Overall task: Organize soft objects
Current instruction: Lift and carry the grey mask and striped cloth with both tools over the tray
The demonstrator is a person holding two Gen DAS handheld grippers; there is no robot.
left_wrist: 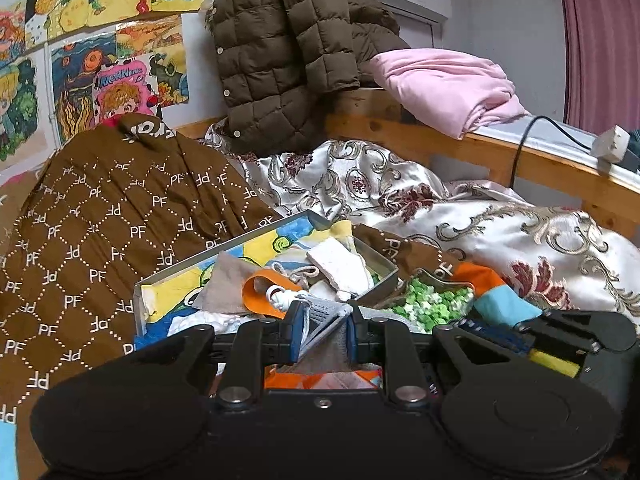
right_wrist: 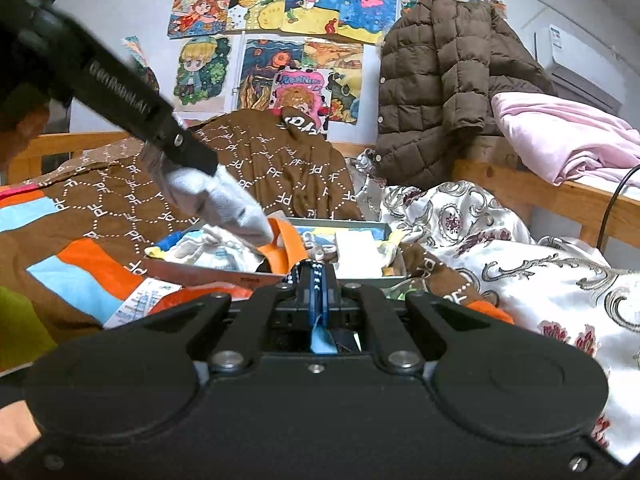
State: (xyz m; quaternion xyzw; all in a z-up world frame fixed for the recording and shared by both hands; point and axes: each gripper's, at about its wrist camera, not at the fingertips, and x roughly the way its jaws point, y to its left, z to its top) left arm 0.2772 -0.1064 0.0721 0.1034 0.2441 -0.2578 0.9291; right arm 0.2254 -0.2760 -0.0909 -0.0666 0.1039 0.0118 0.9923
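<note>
Left wrist view: left gripper (left_wrist: 322, 330) has its jaws narrow, clamped on a grey sock (left_wrist: 320, 322) bunched between the blue pads (left_wrist: 297, 334); sock sits low in the frame, just in front of the box (left_wrist: 256, 240). The box is a shallow tray with a cartoon-print lining, lying on the bed and holding a white cloth (left_wrist: 338, 266), an orange strap (left_wrist: 260, 292), a tan cloth (left_wrist: 228, 284) and a small white figure (left_wrist: 280, 298). Brown PF blanket (left_wrist: 100, 232) is left of the box, floral satin quilt (left_wrist: 460, 216) right of it. Green-white bits (left_wrist: 432, 304) lie just right of the box. Brown puffer jacket (left_wrist: 280, 60) hangs on the wooden bed frame (left_wrist: 500, 152), pink cloth (left_wrist: 448, 84) beside it on the rail. Right wrist view: right gripper (right_wrist: 318, 280) is fully closed, jaws pinching a thin strip, a blue cloth (right_wrist: 322, 340) showing behind the pads; what exactly is pinched is hard to tell. The left gripper (right_wrist: 188, 156) comes in from upper left, holding the grey sock (right_wrist: 232, 204), which hangs down over the box's (right_wrist: 340, 222) left part, its tip near the orange strap (right_wrist: 286, 240). PF blanket (right_wrist: 260, 168) behind, quilt (right_wrist: 520, 264) to the right, jacket (right_wrist: 440, 92) and drawings (right_wrist: 304, 4) on the wall.
</note>
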